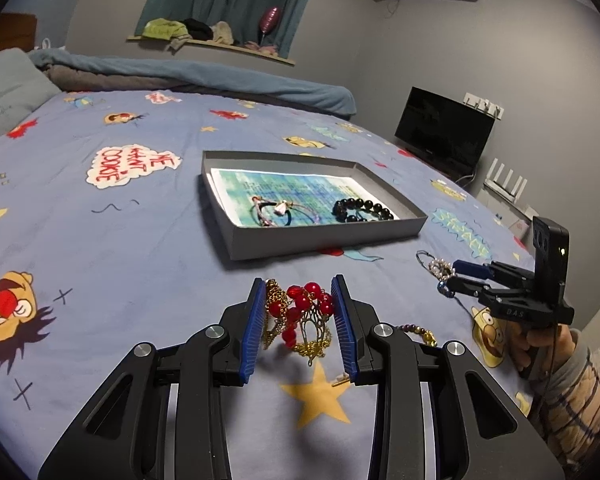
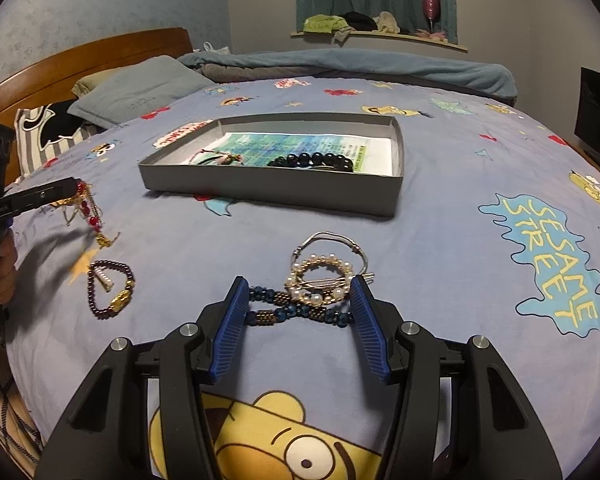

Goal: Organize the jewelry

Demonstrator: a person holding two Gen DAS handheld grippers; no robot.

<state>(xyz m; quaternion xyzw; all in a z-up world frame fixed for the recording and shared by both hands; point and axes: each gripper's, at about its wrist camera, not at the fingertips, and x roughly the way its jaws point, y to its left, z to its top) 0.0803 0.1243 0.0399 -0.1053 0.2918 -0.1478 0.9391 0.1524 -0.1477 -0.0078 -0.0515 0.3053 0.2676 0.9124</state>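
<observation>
My left gripper [image 1: 299, 294] is shut on a red-bead and gold chain piece [image 1: 300, 312] and holds it above the bedsheet; it dangles in the right wrist view [image 2: 88, 208]. My right gripper [image 2: 298, 294] is open, its blue pads on either side of a blue beaded bracelet [image 2: 296, 311] that lies on the sheet. A pearl ring hair clip [image 2: 320, 282] and a silver hoop [image 2: 332, 242] lie just beyond it. The grey tray [image 1: 320, 236] holds a black bead bracelet [image 1: 362, 210] and a cord bracelet [image 1: 272, 210] on a printed paper.
A dark purple bead bracelet with a gold charm [image 2: 112, 290] lies on the sheet at the left. Pillows [image 2: 136, 92] and a rolled blue blanket [image 2: 340, 62] are at the bed's far side. A monitor [image 1: 444, 130] stands off the bed at the right.
</observation>
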